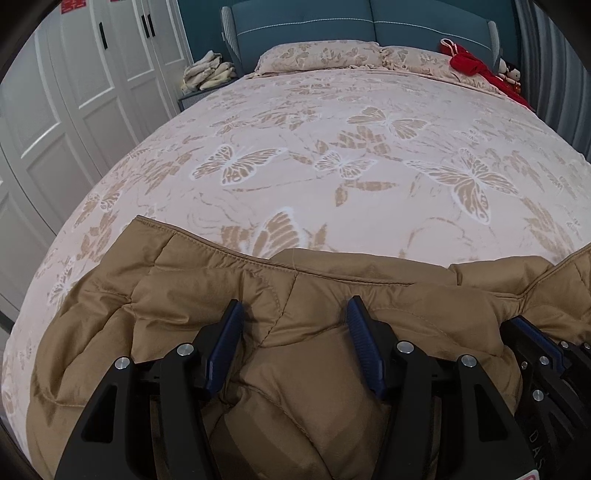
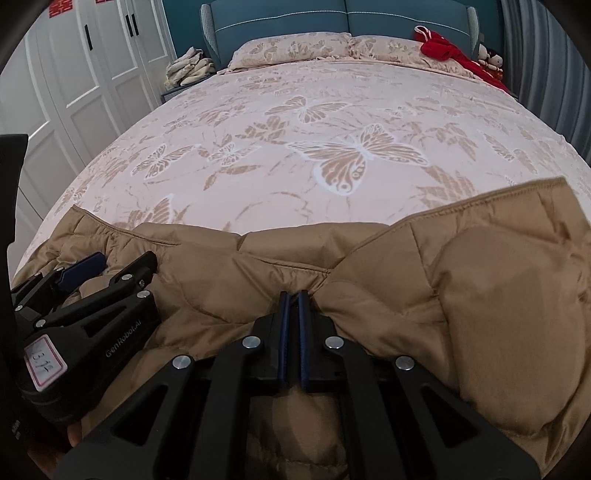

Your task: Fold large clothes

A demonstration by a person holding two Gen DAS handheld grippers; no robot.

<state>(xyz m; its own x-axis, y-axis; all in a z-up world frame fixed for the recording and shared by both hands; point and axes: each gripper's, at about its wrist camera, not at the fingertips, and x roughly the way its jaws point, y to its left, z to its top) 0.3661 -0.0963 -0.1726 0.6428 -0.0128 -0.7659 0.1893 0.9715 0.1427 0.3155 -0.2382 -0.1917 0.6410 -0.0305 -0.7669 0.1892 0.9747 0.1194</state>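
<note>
Left wrist view looks up the length of a wide bed (image 1: 332,147), whose cover is a pale pink fabric printed with white-edged tan butterflies and leaves, smooth and nearly flat. At its near end lies the tan quilted jacket (image 1: 192,295), a puffy, slightly glossy garment with stitched channels and a piped hem, spread in soft lumps from the bed's left edge across to the right (it fills the lower part of both views). Beyond the bed stands a padded teal headboard (image 1: 303,18) with a line of pale stitching, and white panelled wardrobe doors (image 1: 85,96) with black handles run along the left wall.

Two pillows (image 1: 317,55) in the same butterfly print rest against the headboard. A crumpled red garment (image 1: 467,61) lies on the right-hand pillow, and a heap of cream cloth (image 1: 207,74) sits on a low stand beside the bed's left side.

Directly over the jacket's middle, the left gripper (image 1: 293,317) stands released: its ribbed blue pads are wide apart, with a swollen quilted panel of the jacket rising between the black fingers but not pinched. Just to its right, the right gripper (image 2: 293,306) is clenched on a ridge of the jacket near a V-shaped dip in the hem, its blue pads (image 2: 303,325) pressed almost together with only a thin fold of tan fabric between them. In the right wrist view the left gripper carries a small pink-bordered label (image 2: 46,360) with handwritten digits.
</note>
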